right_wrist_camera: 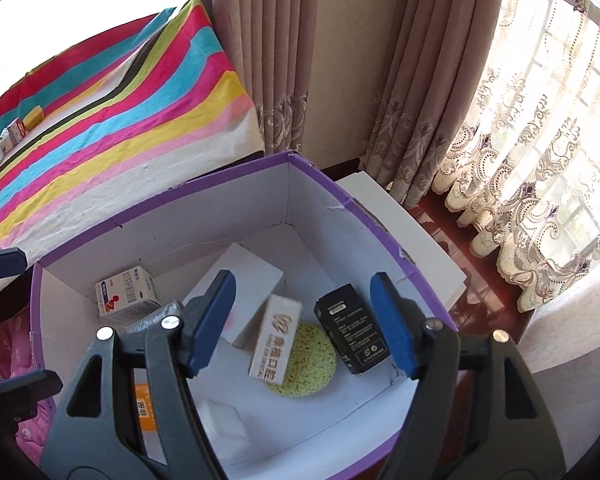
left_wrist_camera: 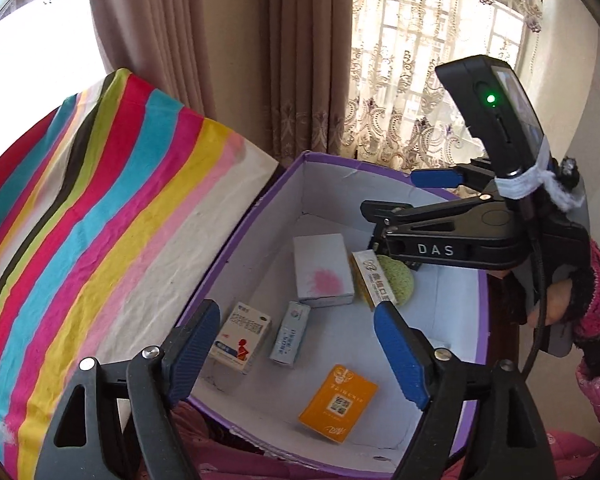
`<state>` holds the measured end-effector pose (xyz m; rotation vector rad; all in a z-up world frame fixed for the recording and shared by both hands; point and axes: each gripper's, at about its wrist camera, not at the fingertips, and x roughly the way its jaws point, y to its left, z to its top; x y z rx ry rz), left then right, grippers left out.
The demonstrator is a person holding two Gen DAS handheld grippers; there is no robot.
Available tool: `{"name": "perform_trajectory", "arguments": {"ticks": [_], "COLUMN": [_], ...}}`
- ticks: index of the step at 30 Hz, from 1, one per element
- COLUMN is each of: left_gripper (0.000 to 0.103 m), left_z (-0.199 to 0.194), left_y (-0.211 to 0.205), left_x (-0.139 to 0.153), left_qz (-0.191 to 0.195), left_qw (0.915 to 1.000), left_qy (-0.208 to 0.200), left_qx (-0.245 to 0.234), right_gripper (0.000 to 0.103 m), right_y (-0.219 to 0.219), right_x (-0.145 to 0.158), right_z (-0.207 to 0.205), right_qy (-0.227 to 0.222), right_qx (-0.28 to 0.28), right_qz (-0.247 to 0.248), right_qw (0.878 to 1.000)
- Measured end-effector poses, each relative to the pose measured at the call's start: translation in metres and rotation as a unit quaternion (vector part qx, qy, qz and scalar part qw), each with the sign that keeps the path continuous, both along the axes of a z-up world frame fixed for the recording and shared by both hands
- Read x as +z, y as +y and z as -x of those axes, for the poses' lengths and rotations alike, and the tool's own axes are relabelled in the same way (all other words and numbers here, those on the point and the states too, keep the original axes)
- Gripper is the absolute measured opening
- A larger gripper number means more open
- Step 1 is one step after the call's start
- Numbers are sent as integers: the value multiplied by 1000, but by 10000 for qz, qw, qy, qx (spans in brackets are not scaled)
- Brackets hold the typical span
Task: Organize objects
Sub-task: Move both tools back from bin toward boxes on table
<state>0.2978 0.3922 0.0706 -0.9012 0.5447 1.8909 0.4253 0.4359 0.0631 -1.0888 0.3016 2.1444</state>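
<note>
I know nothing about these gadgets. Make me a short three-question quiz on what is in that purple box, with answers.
1. True or false: the green sponge lies inside the purple box.
2. Which item lies nearest the sponge? A) the orange card B) the black box C) the small boxes on the striped cloth
3. Fill in: both the left gripper and the right gripper have ____ jaws, holding nothing.

Key: 1 true; 2 B; 3 open.
</note>
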Motion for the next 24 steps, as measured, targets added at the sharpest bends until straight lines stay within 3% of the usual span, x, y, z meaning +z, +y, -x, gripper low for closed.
{"name": "perform_trajectory", "arguments": {"ticks": [8,12,16,19,21,24], "left_gripper": [84,84,84,84,84,84], "left_z": [50,99,152,188,208,229], "left_y": [-61,-124,-204,-264,-300,-346], "left_x": [-18,-40,-50,-52,-54,-59], "left_qz": [63,297,255,229,287,146], "left_qw": [9957,9823,9533,9226,9024,8795], "left_qy": [418,461,491,487,533,333], "left_qx": [825,1792,2970,3820,4266,4744], "right_gripper": [73,77,78,78,78,78], "right_y": [-42,-78,-122,-157,-179,-208], "right_x": [1,-8,-19,-23,-22,-24], "right_z": [74,129,195,250,288,349], "right_qy": [-77,-133,-169,-123,-49,62], "right_qx": [805,1563,2298,2852,3173,3567], "right_qz": [34,220,541,673,717,834], "right_qw": [9967,9874,9716,9560,9456,9305]}}
